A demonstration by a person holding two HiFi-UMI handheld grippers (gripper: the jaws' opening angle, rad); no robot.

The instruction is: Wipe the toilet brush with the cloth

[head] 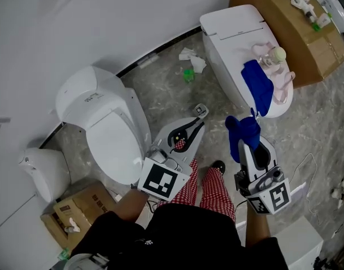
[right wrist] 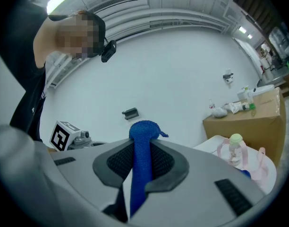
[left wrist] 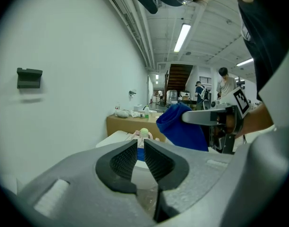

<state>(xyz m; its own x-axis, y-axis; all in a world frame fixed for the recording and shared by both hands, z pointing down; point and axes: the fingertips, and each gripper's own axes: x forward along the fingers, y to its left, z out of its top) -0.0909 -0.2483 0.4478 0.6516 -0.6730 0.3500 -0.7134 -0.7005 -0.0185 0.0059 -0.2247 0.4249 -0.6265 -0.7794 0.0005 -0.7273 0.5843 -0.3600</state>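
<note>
Presently my right gripper (right wrist: 142, 148) is clamping the cloth (right wrist: 143, 129); my barely-parted, empty left gripper (left wrist: 140, 151) is risking knocking the toilet brush (right wrist: 235, 146).

royal-blue cloth (head: 243, 133); white toilet (head: 113, 135); red-and-white checked trousers (head: 212, 190); grey marbled floor (head: 166, 94)

the cloth (right wrist: 143, 143) is showing a rough, knitted weave, matt blue. the pads (right wrist: 118, 161) of the right gripper (right wrist: 143, 151) clamping it are looking like ribbed black rubber, set in smooth matt grey plastic. the toilets (head: 113, 134) are gleaming, white and glossy. the floor (head: 161, 89) is looking like polished marbled stone. the box (head: 307, 49) is showing plain matt cardboard. the trousers (head: 208, 193) are showing soft checked cloth.
</note>
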